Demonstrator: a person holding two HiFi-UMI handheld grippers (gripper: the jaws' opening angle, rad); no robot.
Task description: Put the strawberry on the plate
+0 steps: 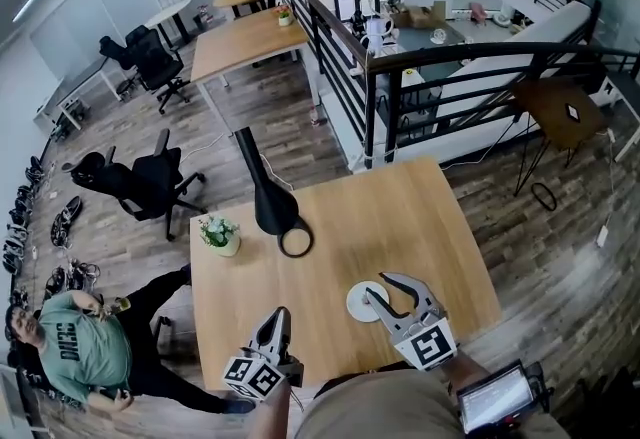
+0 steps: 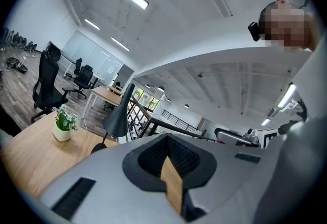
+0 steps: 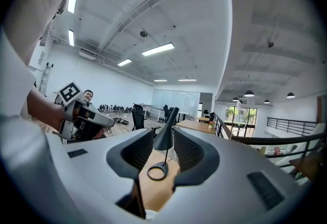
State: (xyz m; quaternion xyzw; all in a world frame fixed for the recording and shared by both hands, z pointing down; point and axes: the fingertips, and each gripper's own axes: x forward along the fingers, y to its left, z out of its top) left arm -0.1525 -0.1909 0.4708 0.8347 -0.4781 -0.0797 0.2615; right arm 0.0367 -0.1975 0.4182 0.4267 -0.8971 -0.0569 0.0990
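Note:
A small white plate [image 1: 356, 308] lies on the wooden table [image 1: 400, 227] near its front edge. My right gripper [image 1: 374, 286] hovers over the plate's right side, its jaws apart and nothing between them. In the right gripper view [image 3: 163, 141] the gap shows only the table and the lamp, with a sliver of the plate [image 3: 151, 214] at the bottom. My left gripper [image 1: 279, 315] is held shut over the front edge of the table, left of the plate; its jaws meet in the left gripper view [image 2: 166, 140]. I see no strawberry in any view.
A black desk lamp [image 1: 268, 195] with a ring base [image 1: 296, 243] stands at the middle left of the table. A small potted plant [image 1: 220, 235] sits at the far left corner. A person [image 1: 80, 352] is on the floor to the left. A railing [image 1: 480, 57] runs behind the table.

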